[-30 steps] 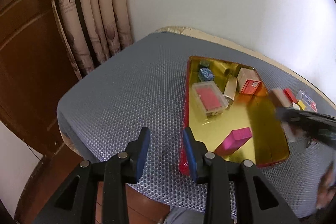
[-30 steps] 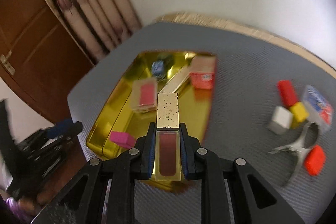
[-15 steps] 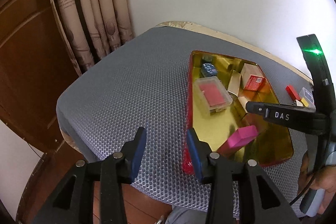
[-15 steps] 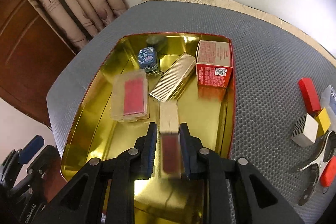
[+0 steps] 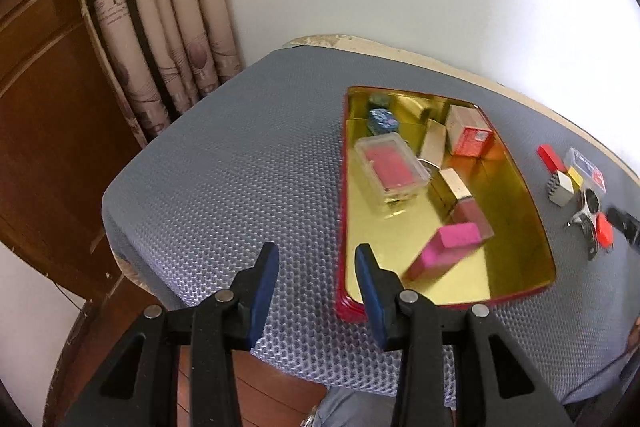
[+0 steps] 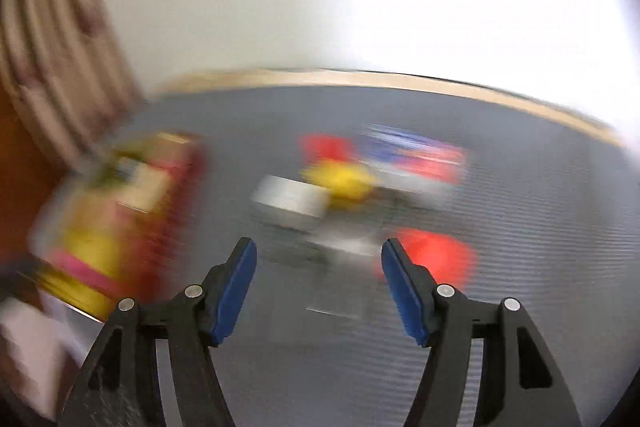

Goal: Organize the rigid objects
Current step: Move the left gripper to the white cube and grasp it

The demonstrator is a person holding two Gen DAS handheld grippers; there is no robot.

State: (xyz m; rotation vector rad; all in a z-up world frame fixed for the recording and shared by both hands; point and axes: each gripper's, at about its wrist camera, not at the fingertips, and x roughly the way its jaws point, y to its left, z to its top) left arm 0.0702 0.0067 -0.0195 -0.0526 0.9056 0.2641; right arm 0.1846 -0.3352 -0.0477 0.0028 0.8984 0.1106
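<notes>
Several hard little things are left loose on the grey padded surface (image 5: 248, 163), out past the 3 o'clock side of the gold tray (image 5: 516, 283); the tray itself already holds a clear case (image 5: 390, 169), a red carton (image 5: 472, 137), a gold-capped bottle (image 5: 460, 193), a pink block (image 5: 448, 247) and a small blue tin (image 5: 382, 121).

Largest of the loose pieces is the clear card box (image 5: 586, 169), at the 2 o'clock end of the cluster. It looks light, stiff and slick-sided, so a pinch across its short width should hold better than one on its broad faces. Next comes the white cube (image 5: 562, 189), light and square, easy to take on two opposite flat faces. The red block (image 5: 550, 155) is long and narrow: grip it across the middle so it does not swing. The metal clip (image 5: 588, 211) is thin, springy and awkward; taking it by its body seems safest. The orange piece (image 5: 604, 231) and the yellow block (image 5: 576, 175) are smallest, light and rigid, and need a centred pinch.

The right claw (image 6: 319, 277) has just been opening and stands spread with nothing between its pads; its own view is badly smeared, with the loose cluster toward 12 o'clock. The left claw (image 5: 316, 281) is partly spread and empty, hovering over the surface beside the tray's 9 o'clock rim.
</notes>
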